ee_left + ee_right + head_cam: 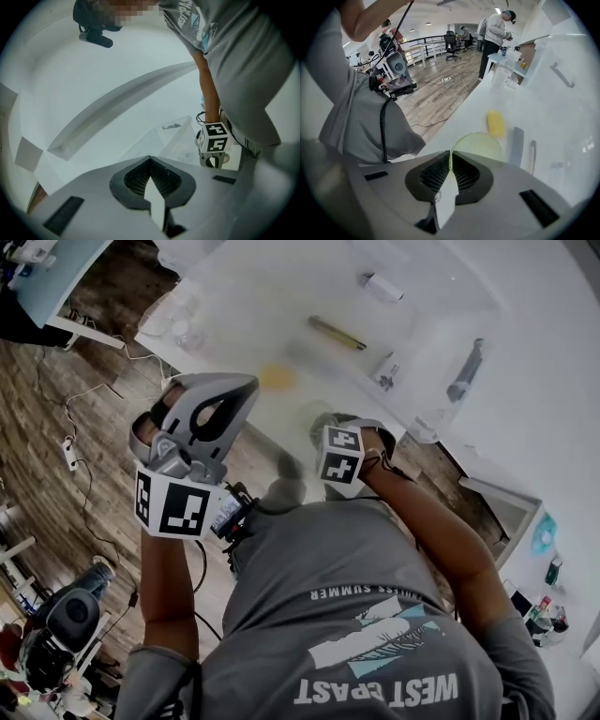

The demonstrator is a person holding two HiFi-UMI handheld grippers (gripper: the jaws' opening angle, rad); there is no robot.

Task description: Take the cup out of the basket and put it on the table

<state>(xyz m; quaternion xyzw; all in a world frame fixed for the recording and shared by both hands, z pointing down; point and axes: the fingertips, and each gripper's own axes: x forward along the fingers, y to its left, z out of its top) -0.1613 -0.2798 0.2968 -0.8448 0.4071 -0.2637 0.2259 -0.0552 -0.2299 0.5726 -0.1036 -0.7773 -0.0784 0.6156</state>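
While the left tongs [150, 158] hang raised beside the person, jaws together with nothing in them, the right tongs [450, 157] point down at the white desk [567, 154] – pinched shut on the rim of a pale green see-through cup [480, 146]. The cup is just beside a yellow lump [496, 123], on the person's side of it – whether its base touches the desk I can't tell.

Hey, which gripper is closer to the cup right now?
Right. The right gripper pinches the rim of the cup; the left gripper, shut and empty, is off to its left, clear of it.
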